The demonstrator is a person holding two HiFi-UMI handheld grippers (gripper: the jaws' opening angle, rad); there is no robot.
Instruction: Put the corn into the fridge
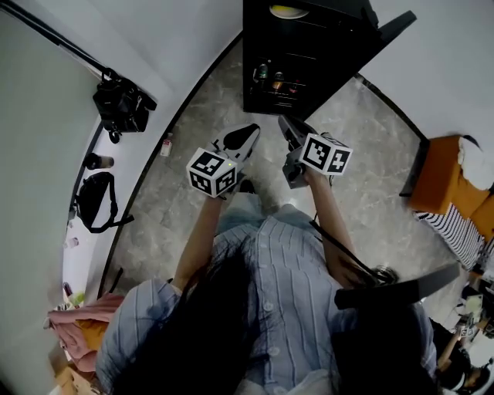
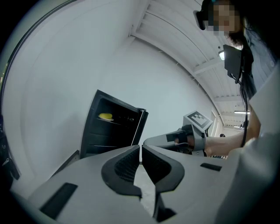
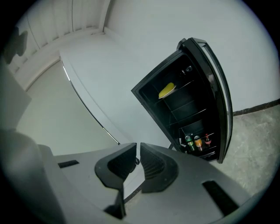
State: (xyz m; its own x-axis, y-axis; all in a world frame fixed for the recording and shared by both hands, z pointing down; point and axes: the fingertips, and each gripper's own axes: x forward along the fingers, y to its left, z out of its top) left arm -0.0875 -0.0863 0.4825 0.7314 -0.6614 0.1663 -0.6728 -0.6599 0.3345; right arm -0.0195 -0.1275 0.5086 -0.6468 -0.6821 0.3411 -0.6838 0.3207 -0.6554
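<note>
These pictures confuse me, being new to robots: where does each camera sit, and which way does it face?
Head view: on the person's head, looking steeply down at floor and open fridge; shows striped shirt, left gripper, right gripper.
Left gripper view: rides that gripper, looks along its shut jaws toward the fridge; right gripper shows.
Right gripper view: rides that gripper, looks along its shut jaws into the fridge.
Shared: all three see the corn on the upper shelf.

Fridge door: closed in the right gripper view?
No, the door stands open, with the corn visible inside.
</note>
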